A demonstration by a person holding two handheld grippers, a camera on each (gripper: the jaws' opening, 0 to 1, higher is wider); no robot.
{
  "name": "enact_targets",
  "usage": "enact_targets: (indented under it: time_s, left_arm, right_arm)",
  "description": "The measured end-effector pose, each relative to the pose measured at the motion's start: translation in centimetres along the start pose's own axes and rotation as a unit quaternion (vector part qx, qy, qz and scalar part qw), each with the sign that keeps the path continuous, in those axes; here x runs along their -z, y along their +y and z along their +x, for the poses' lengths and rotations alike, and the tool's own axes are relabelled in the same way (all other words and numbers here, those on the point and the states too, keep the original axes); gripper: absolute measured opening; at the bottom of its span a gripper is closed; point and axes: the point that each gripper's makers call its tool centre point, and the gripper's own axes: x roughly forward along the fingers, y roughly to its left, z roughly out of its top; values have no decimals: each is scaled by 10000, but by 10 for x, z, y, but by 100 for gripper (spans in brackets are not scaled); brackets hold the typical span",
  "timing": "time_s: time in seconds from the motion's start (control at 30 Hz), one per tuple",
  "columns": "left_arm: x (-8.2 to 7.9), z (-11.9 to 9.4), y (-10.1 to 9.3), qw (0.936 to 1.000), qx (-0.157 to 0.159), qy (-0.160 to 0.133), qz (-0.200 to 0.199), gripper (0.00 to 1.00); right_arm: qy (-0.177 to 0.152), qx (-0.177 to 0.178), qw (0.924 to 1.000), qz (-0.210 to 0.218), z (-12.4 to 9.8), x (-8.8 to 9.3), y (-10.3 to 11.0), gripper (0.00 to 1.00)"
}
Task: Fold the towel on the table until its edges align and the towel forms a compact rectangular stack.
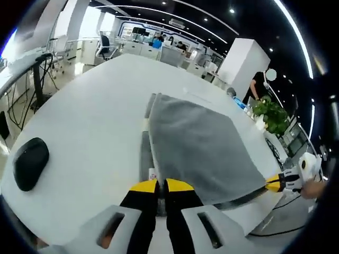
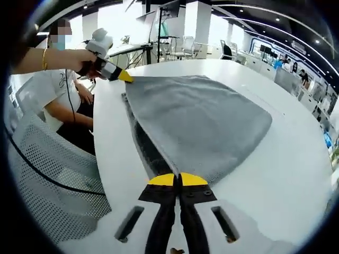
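A grey towel lies on the white table, with its upper layer held a little above a lower layer along the near edge. My left gripper is shut on one near corner of that upper layer. The right gripper comes in from the right, pinching the other corner. In the right gripper view, the towel spreads away from my right gripper, which is shut on its edge. The left gripper, held by a hand, grips the far corner at upper left.
A black mouse rests on the table at the left. A potted plant stands past the table's right edge. A mesh chair and a seated person are beside the table edge. Desks and chairs stand in the background.
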Motion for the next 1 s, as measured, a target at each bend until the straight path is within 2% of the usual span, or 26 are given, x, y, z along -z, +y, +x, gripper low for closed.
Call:
enact_targets:
  time_s: [0.07,0.13,0.2,0.23,0.3,0.43,0.53,0.67,0.77,0.87,1.0]
  left_arm:
    - [0,-4,-4,10000,13,-7,-18,4]
    - [7,-2,-6,9999,46,68,58,4]
    - [24,1,4,9992,-57,346,214,4]
    - [35,1,1,9987,-65,514,-5,4]
    - [52,7,-1,9979,59,581,-294,4]
    - [75,6,-14,9967,153,764,-228,4]
    - [73,6,-14,9970,210,673,-317,4]
    - [77,3,-21,9967,212,768,-163,3]
    - [78,4,-20,9962,147,844,-155,3]
    - [79,4,-22,9943,125,957,461,3]
    - [80,4,-20,9941,118,969,463,3]
  right_arm:
    - [-115,135,9997,155,-5,-2,-4,0]
    - [-255,269,9985,392,-11,-2,-10,0]
    - [-194,308,9983,464,-14,4,-13,0]
    - [-143,324,9980,514,-14,10,-14,0]
    - [-26,365,9975,597,-13,21,-16,0]
    - [104,418,9950,899,-14,37,-19,0]
    - [144,459,9926,1111,-17,43,-22,0]
    - [150,509,9912,1211,-19,47,-25,0]
    - [59,681,9894,1284,-24,45,-30,0]
    - [55,751,9877,1368,-25,47,-32,0]
    - [337,768,9900,1138,-24,61,-26,0]
